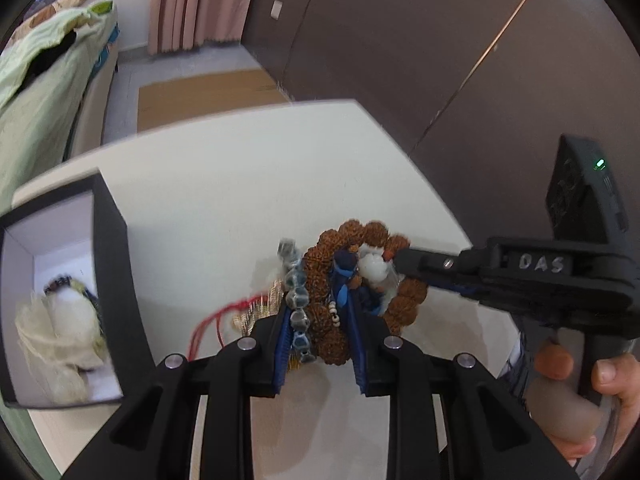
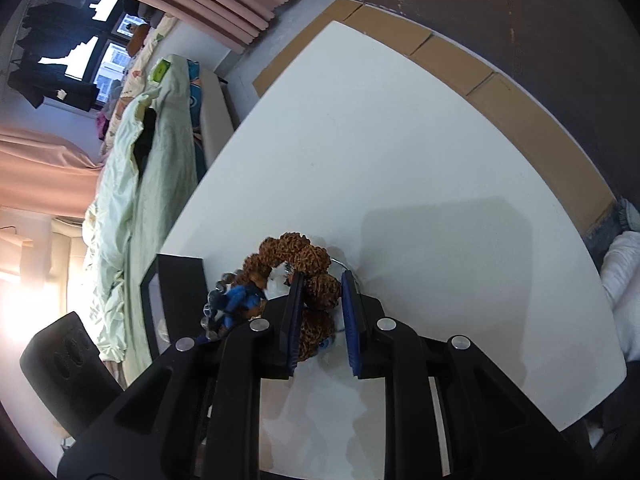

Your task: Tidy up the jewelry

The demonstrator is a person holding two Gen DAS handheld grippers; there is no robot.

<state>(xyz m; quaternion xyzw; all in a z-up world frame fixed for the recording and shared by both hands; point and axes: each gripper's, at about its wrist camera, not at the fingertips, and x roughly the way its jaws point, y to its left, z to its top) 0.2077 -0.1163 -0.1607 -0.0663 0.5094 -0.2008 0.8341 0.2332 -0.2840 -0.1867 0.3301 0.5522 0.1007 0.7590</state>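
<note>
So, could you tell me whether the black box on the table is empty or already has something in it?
Not empty. The left wrist view looks into the open black box: pale cloth lies inside with some dark beads.

Handwritten label: "DAS", in pale letters on the black body of the right hand-held gripper [image 1: 400,258]
Other text: none legible

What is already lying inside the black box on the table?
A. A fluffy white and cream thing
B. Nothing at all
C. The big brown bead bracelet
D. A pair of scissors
A: in the left wrist view the black box holds a fluffy white and cream thing, while the brown bead bracelet is outside it, between the two claws.
</note>
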